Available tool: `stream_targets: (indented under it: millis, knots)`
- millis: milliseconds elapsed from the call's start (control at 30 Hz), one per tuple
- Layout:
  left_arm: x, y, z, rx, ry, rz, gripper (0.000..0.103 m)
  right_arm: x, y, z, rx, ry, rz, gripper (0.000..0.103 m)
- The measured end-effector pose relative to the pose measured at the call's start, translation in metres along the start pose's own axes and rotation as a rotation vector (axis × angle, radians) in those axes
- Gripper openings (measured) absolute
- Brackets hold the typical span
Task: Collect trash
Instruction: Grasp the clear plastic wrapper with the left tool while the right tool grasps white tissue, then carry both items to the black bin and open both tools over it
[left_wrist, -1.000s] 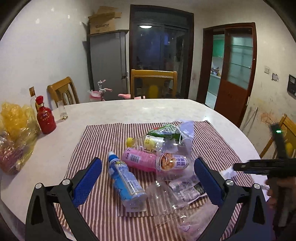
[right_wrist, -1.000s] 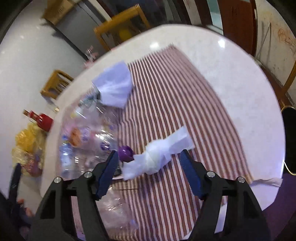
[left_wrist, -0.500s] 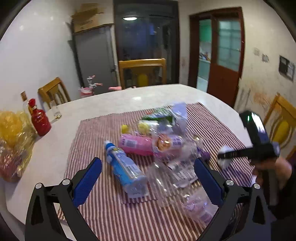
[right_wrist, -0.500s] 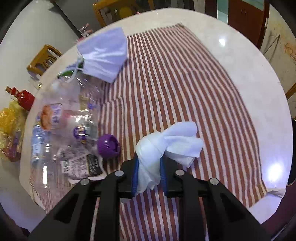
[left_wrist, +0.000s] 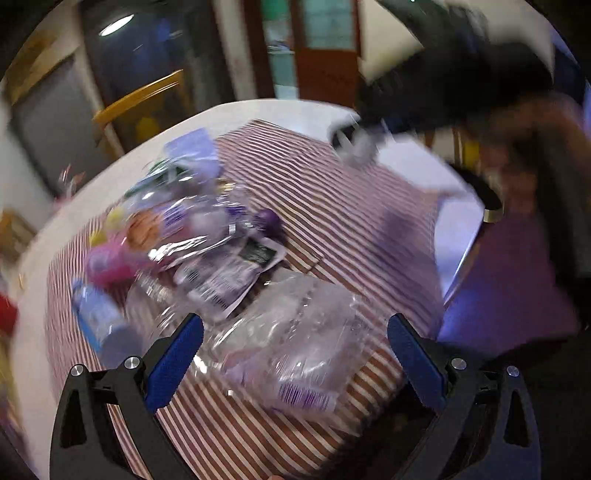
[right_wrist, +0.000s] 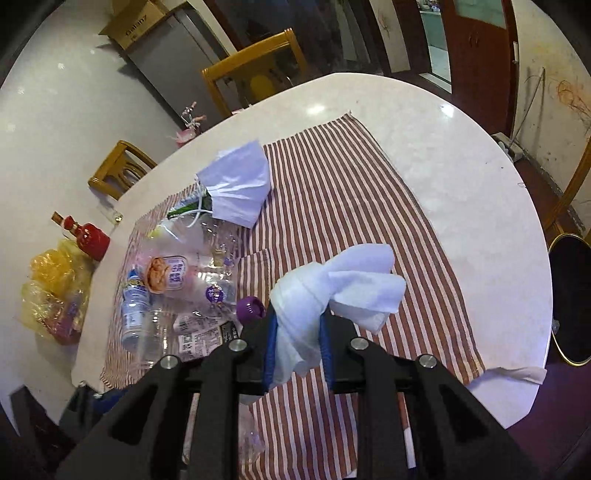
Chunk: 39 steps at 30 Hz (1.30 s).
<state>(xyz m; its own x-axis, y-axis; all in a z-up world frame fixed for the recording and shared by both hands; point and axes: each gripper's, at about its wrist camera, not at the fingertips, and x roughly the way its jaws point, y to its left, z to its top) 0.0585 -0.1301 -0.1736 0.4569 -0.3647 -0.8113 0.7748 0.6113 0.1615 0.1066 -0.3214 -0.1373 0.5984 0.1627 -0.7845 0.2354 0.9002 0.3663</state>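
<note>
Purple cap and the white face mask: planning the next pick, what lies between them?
Right wrist view: clear crushed plastic bottles on the striped cloth lie between purple cap and face mask.

bottles (right_wrist: 155, 295) left on cloth (right_wrist: 332, 206), mask (right_wrist: 236, 184) behind, bin (right_wrist: 572, 295) right of table (right_wrist: 461, 166)

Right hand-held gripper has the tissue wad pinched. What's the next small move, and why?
Probably carry it right, over the black bin beside the table, then release. The right hand-held gripper is clamped on the tissue wad, already clear of the striped cloth.
</note>
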Motion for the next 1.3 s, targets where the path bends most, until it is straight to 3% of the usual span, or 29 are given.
stream_targets:
  millis: [100, 167, 400, 500, 567, 700, 867, 1067, 1300]
  knots:
    - [0.030, -0.013, 0.000, 0.168, 0.101, 0.032, 0.098, -0.001, -0.004, 0.001, 0.015, -0.013, 0.011, 0.021]
    - [0.040, -0.009, 0.001, 0.174, 0.129, 0.000, 0.098, -0.002, -0.007, 0.001, 0.024, -0.020, 0.017, 0.022]
    - [0.057, 0.025, 0.000, -0.041, 0.169, -0.211, 0.090, -0.005, -0.014, 0.002, 0.047, -0.035, 0.034, 0.023]
    - [0.060, 0.032, -0.005, -0.115, 0.150, -0.277, 0.087, -0.004, -0.016, 0.002, 0.050, -0.034, 0.038, 0.023]
    - [0.061, 0.031, -0.006, -0.141, 0.135, -0.287, 0.085, -0.003, -0.017, 0.002, 0.053, -0.032, 0.044, 0.023]
    - [0.060, 0.025, -0.008, -0.200, 0.102, -0.257, 0.070, -0.002, -0.016, 0.002, 0.054, -0.031, 0.048, 0.024]
    - [0.046, 0.019, -0.003, -0.228, 0.070, -0.255, 0.061, -0.004, -0.018, 0.002, 0.057, -0.040, 0.049, 0.025]
    - [0.023, 0.042, 0.009, -0.345, -0.031, -0.252, 0.061, -0.006, -0.017, 0.002, 0.053, -0.048, 0.057, 0.025]
    - [0.002, 0.056, 0.015, -0.370, -0.088, -0.205, 0.061, -0.005, -0.017, 0.002, 0.053, -0.047, 0.061, 0.025]
